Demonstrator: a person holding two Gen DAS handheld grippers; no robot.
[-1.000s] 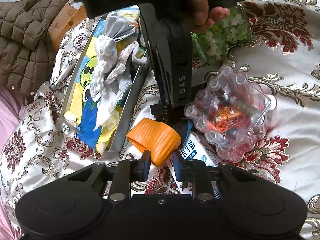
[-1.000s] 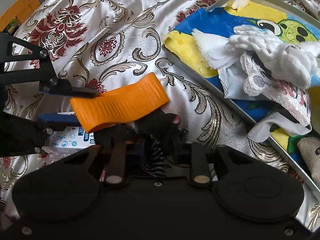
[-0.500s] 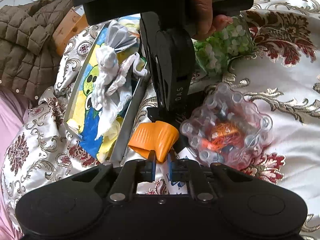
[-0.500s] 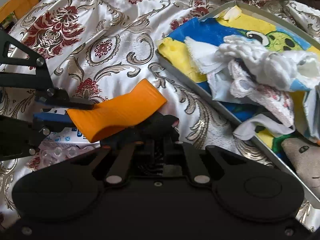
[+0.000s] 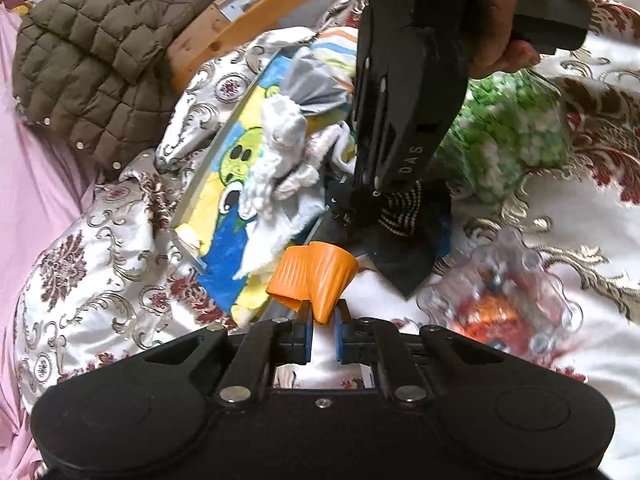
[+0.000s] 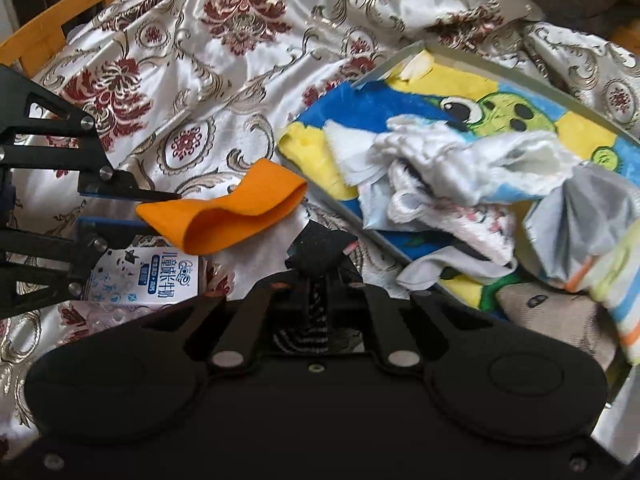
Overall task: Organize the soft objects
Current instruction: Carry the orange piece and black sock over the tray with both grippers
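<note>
left wrist view: the left gripper point(image 5: 322, 326) has its jaws clamped on the near end of an orange band point(image 5: 314, 276), which folds up between the blue pads and hangs clear of the patterned bedspread point(image 5: 96, 292). beyond the band, the right gripper point(image 5: 394, 224) points down, jaws together on a black striped cloth point(image 5: 400, 210); a hand point(image 5: 496, 24) holds its handle at the top. a tray point(image 5: 208, 160) lined with a cartoon towel lies to the left, with a white plush toy point(image 5: 276, 156) and pale cloths heaped in it. on the right lie a clear bubbly pack point(image 5: 504, 300) and a green bag point(image 5: 508, 140), both blurred. a brown quilted jacket point(image 5: 88, 64) sits far left.

right wrist view: the black cloth point(image 6: 320, 256) sticks up from the right gripper's point(image 6: 318, 280) closed jaws. the band point(image 6: 228, 212) is pinched at its left end by the left gripper point(image 6: 132, 212), just left of the tray point(image 6: 392, 64). a milk carton point(image 6: 148, 276) lies on the bedspread under the band.
</note>
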